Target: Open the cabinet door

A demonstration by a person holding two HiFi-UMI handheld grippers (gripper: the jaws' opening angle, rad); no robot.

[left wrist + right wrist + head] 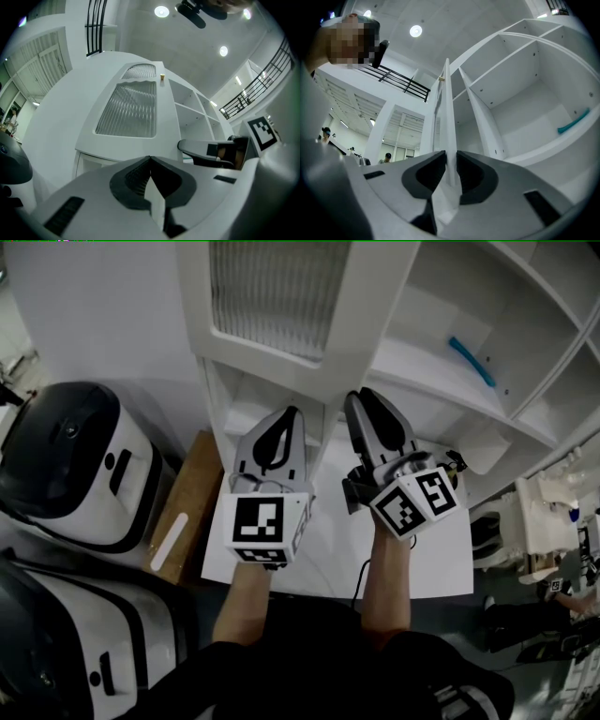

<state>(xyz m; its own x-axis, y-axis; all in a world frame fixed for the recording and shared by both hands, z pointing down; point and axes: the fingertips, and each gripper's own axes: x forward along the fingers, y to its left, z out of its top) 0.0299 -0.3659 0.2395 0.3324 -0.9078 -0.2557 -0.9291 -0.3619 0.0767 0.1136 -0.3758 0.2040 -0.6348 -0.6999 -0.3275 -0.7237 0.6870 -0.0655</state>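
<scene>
Two hand-held grippers are shown, pointed at a white cabinet. The right gripper [450, 157] is clamped on the free edge of the door [448, 108]: the thin white edge is seen pinched between its dark pads and runs straight up and away from them. The left gripper [150, 160] is clenched on nothing, its jaws met tip to tip. It is placed just beside the right one, on its left, facing the door's ribbed pane [127, 111] without touching it.

In the head view the right gripper [364, 401] is seen at the door's lower right corner, and the left gripper [292, 416] under its bottom rail. The door's long axis is upright, and the panel extends leftward from the gripped edge, so the hinges are judged to lie on its left side.

Open shelves [520, 89] are exposed to the right of the edge, with a teal object [574, 121] lying on one; the door is thus judged to stand already ajar. The coming swing is judged to fall to the right hand alone, nearward and leftward about the hinges.
</scene>
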